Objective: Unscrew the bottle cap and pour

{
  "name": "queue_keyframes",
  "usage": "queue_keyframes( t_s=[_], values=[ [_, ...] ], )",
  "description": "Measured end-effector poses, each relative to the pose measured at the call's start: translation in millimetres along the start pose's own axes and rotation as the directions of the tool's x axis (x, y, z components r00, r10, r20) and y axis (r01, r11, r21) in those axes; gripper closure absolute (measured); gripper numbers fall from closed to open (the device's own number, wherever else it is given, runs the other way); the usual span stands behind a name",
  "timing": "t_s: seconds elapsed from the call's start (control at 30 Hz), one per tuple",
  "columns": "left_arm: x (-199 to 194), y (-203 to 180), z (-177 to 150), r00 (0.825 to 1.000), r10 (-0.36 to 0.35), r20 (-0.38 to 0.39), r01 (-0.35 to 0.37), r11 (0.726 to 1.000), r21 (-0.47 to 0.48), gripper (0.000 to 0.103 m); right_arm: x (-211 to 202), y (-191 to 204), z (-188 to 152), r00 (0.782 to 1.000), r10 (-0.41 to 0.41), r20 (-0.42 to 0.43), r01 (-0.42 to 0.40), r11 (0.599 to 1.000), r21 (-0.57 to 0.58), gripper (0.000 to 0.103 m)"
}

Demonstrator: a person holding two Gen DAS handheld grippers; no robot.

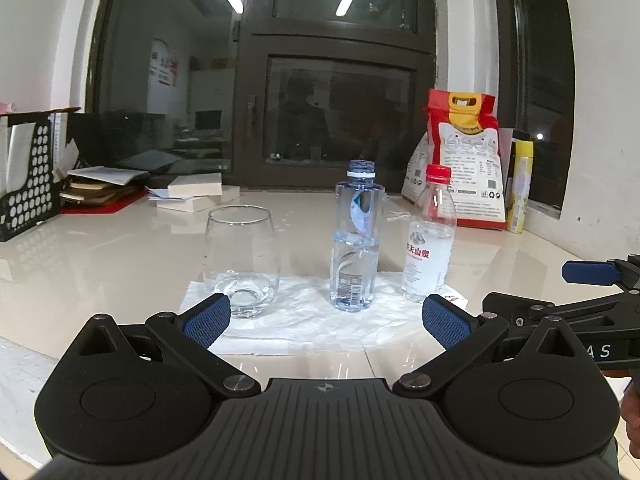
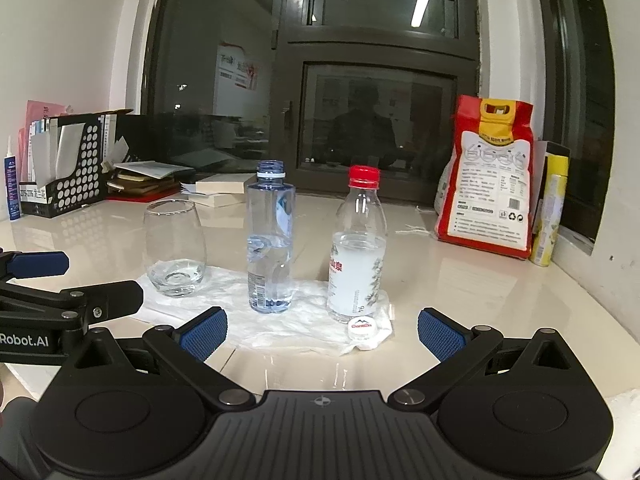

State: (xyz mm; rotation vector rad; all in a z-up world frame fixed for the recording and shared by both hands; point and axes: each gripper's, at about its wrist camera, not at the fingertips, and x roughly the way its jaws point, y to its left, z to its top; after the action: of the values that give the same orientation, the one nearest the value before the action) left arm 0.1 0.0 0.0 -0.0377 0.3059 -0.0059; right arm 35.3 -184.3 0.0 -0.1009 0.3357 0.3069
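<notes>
A clear blue-tinted bottle (image 1: 355, 240) (image 2: 271, 240) stands uncapped on a white tissue (image 1: 320, 312) (image 2: 280, 320), about half full of water. Its white cap (image 2: 361, 327) lies on the tissue in front of a red-capped bottle (image 1: 430, 236) (image 2: 359, 244). A stemless glass (image 1: 241, 260) (image 2: 175, 246) with a little water stands to the left. My left gripper (image 1: 326, 320) is open and empty, short of the bottle. My right gripper (image 2: 322, 332) is open and empty, near the cap. Each gripper shows at the edge of the other's view.
A red and white bag (image 1: 464, 160) (image 2: 490, 180) and a yellow can (image 2: 550, 216) stand at the back right by the window. Books (image 1: 196, 194) and a black file holder (image 1: 24, 176) (image 2: 68, 168) lie at the back left. The table's front edge is near.
</notes>
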Motion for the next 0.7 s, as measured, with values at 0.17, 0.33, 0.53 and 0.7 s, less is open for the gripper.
queue_keyframes(
  t_s=[0.17, 0.33, 0.53, 0.7],
  values=[
    [1, -1, 1, 1.000, 0.001, -0.005, -0.001, 1.000, -0.002, 0.000, 0, -4, -1, 1.000, 0.003, -0.005, -0.003, 1.000, 0.004, 0.000],
    [5, -6, 0, 1.000, 0.001, -0.010, -0.001, 1.000, -0.003, 0.000, 1, -13, -4, 1.000, 0.003, -0.006, -0.003, 1.000, 0.001, 0.000],
    [3, -22, -3, 1.000, 0.008, -0.010, -0.008, 1.000, 0.005, 0.000, 5, -32, -12, 1.000, 0.001, -0.006, -0.001, 1.000, 0.002, 0.000],
    [8, -29, -4, 1.000, 0.010, -0.019, -0.010, 1.000, 0.004, 0.000, 3, -44, -15, 1.000, 0.000, 0.004, 0.000, 1.000, 0.011, 0.000]
  ],
)
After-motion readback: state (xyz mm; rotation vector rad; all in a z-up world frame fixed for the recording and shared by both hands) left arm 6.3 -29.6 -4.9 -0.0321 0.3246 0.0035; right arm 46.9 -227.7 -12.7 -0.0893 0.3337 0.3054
